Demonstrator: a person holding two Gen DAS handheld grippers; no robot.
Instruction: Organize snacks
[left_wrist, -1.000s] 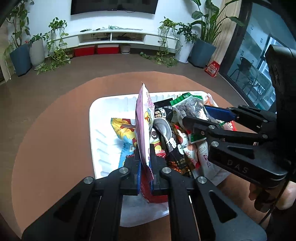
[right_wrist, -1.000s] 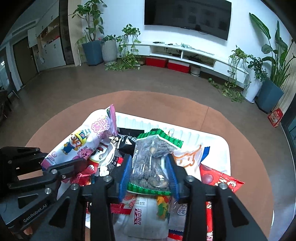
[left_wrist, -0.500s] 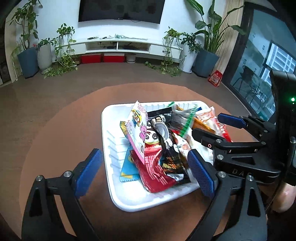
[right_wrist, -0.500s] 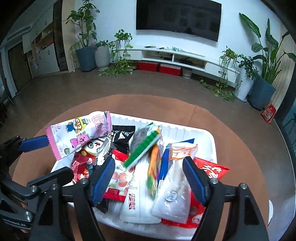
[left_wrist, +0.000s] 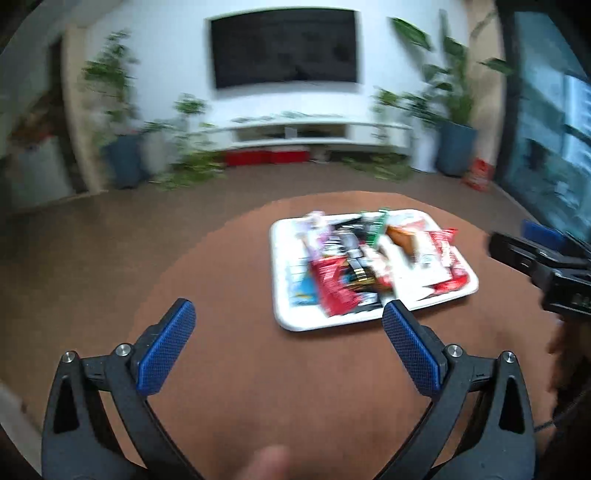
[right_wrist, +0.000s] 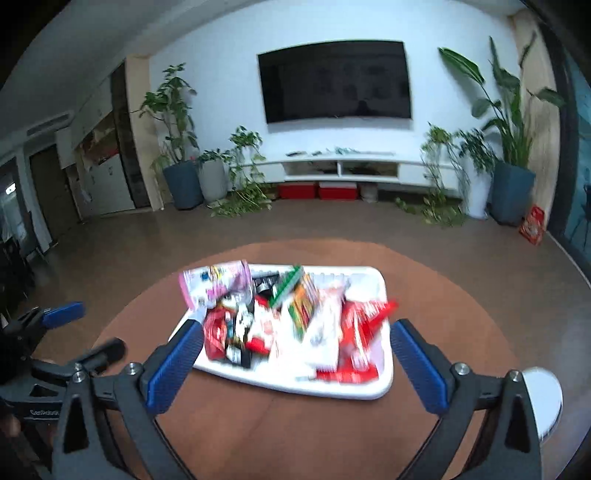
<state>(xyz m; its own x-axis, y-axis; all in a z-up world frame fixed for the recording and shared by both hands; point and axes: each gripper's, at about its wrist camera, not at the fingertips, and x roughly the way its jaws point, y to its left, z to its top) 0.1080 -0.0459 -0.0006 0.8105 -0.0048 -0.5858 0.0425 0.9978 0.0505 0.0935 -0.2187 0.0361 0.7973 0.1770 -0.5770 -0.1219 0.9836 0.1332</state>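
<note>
Left wrist view puts the snacks (left_wrist: 369, 269) piled in the white tray (left_wrist: 284, 321) at centre right of the frame, on the round brown bench (left_wrist: 229, 369). We judge the packing step finished: both grippers hang apart from the tray, empty. Our left gripper (left_wrist: 288, 325) and right gripper (right_wrist: 297, 345) have just been opening, fingers now spread wide with nothing between them. Any next move needs only clear bench. A white object (right_wrist: 543, 391) sits at lower right in the right wrist view; plants (right_wrist: 240, 177) and television (right_wrist: 334, 81) lie far behind.
</note>
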